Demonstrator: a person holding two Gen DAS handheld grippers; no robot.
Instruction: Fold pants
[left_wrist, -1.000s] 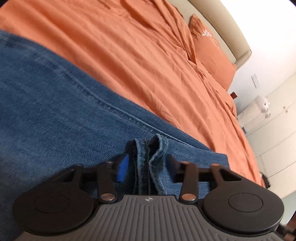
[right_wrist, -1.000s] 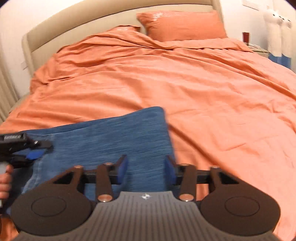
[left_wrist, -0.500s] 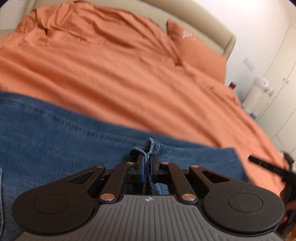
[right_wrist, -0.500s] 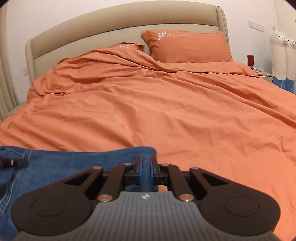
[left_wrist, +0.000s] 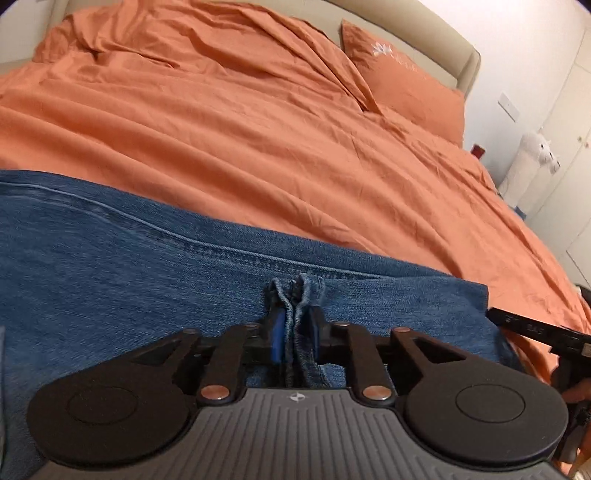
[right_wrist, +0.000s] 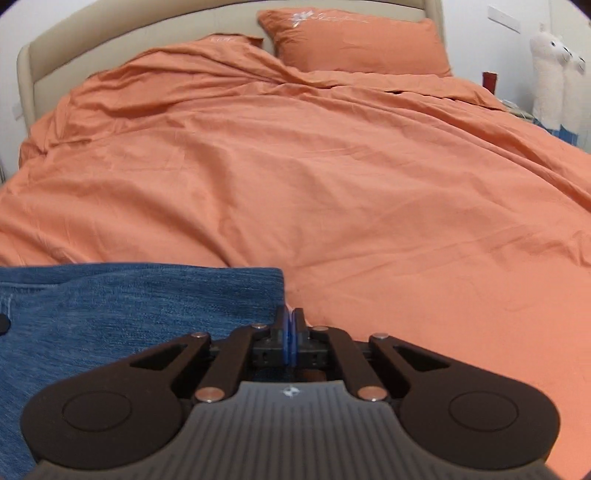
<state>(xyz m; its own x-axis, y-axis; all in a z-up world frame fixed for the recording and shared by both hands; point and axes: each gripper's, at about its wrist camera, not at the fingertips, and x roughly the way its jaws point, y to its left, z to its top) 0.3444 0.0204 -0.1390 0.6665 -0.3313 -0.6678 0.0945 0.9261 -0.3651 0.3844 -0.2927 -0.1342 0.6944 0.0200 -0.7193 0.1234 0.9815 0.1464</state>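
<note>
- A second ago both grippers stood parted; now both have clamped.
- The jeans (left_wrist: 147, 280) lie flat across the foot of the orange duvet (left_wrist: 295, 147), well short of the pillow (left_wrist: 406, 88).
- Left gripper (left_wrist: 294, 332) pinches a bunched seam ridge of the jeans.
- Right gripper (right_wrist: 290, 334) is clenched at the jeans' right edge; whether denim sits between its fingers I cannot tell.
- Denim looks heavy, soft and grippy: hold at thick seams or hems.

My left wrist camera sits low over the jeans (left_wrist: 147, 266), facing the far-right pillow (left_wrist: 406, 88). My right wrist camera looks straight toward the headboard (right_wrist: 140, 33). Both share the orange duvet (right_wrist: 332, 177).
</note>
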